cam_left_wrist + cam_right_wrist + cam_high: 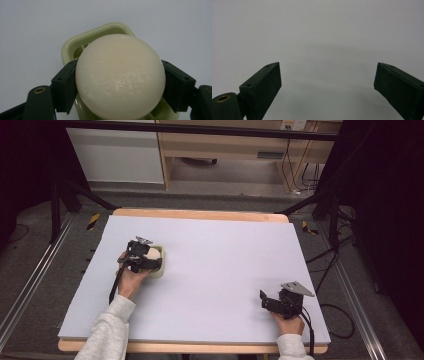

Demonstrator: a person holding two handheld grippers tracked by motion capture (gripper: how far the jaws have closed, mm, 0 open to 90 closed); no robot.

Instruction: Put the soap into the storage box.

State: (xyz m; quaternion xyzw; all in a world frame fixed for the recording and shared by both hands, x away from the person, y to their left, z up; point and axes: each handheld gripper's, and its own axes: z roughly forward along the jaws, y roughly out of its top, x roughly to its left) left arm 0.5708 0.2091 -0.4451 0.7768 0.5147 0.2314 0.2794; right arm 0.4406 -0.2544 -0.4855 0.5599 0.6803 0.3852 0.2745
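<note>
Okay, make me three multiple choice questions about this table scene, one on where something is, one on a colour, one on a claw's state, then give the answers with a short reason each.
1. Where does the pale green square plastic holder sit on the lavender-grey table mat?
A. left part
B. right edge
C. far right corner

2. What colour is the smooth round ball?
A. red
B. cream white
C. black

3. How is the right claw?
A. shut on a ball
B. open, empty
C. shut on a holder

Answers: 1 A, the high view shows it beside the left claw. 2 B, the left gripper view shows a cream surface. 3 B, its jaws stand wide apart over bare mat.
</note>
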